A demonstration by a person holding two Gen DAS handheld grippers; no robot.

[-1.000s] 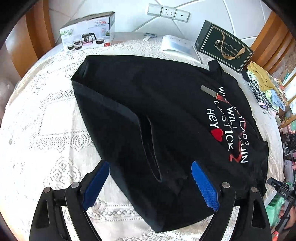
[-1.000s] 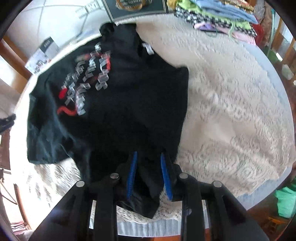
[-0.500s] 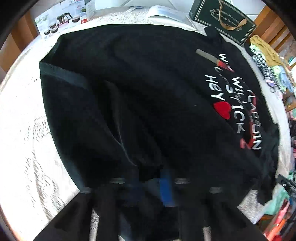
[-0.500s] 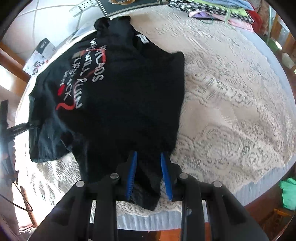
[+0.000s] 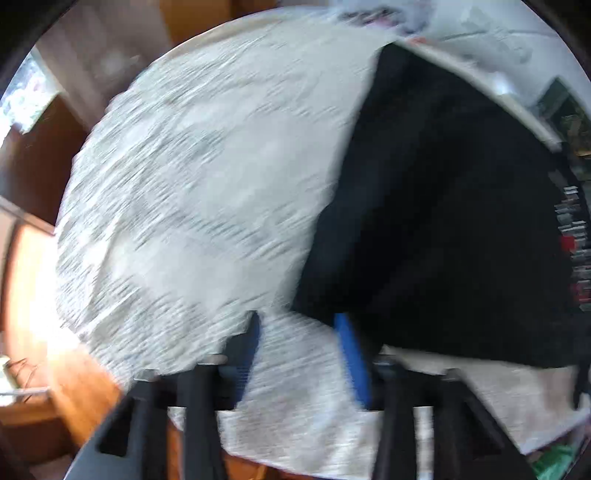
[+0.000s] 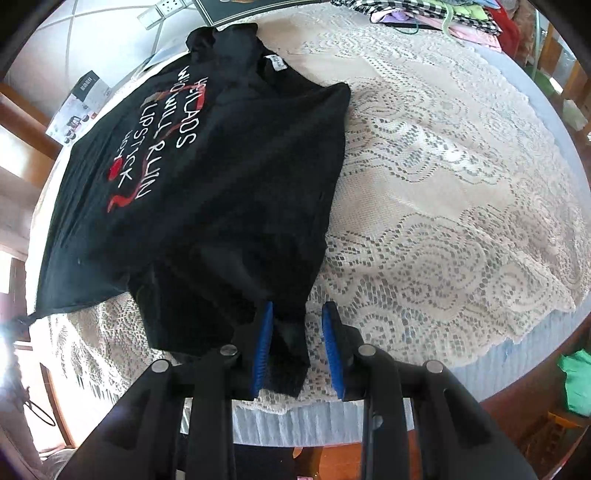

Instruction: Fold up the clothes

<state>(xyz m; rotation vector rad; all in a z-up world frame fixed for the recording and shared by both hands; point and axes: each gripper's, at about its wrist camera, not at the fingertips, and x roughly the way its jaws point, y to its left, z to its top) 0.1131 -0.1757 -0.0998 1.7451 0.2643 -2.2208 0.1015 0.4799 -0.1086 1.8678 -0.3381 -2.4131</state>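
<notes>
A black T-shirt (image 6: 229,177) with white and red lettering lies spread on the lace-covered round table (image 6: 461,206). A bottom corner of it lies between the fingers of my right gripper (image 6: 297,332). The cloth rests against the left blue pad, and a sliver of lace shows beside the right pad. In the blurred left wrist view the T-shirt (image 5: 443,221) fills the right side. My left gripper (image 5: 297,325) hangs over bare lace just left of the shirt's near corner. Its jaws are opening and only tablecloth shows between them.
A pile of coloured clothes (image 6: 443,14) sits at the table's far edge. A dark gift box (image 6: 236,5) and a white product box (image 6: 81,107) stand at the back near the wall. Wooden chairs ring the table. The lace to the shirt's right is bare.
My left gripper closed down on the shirt half a second ago, then swung left off it, and now stands apart over lace. The shirt has been pulled flatter. The right gripper stayed put.
</notes>
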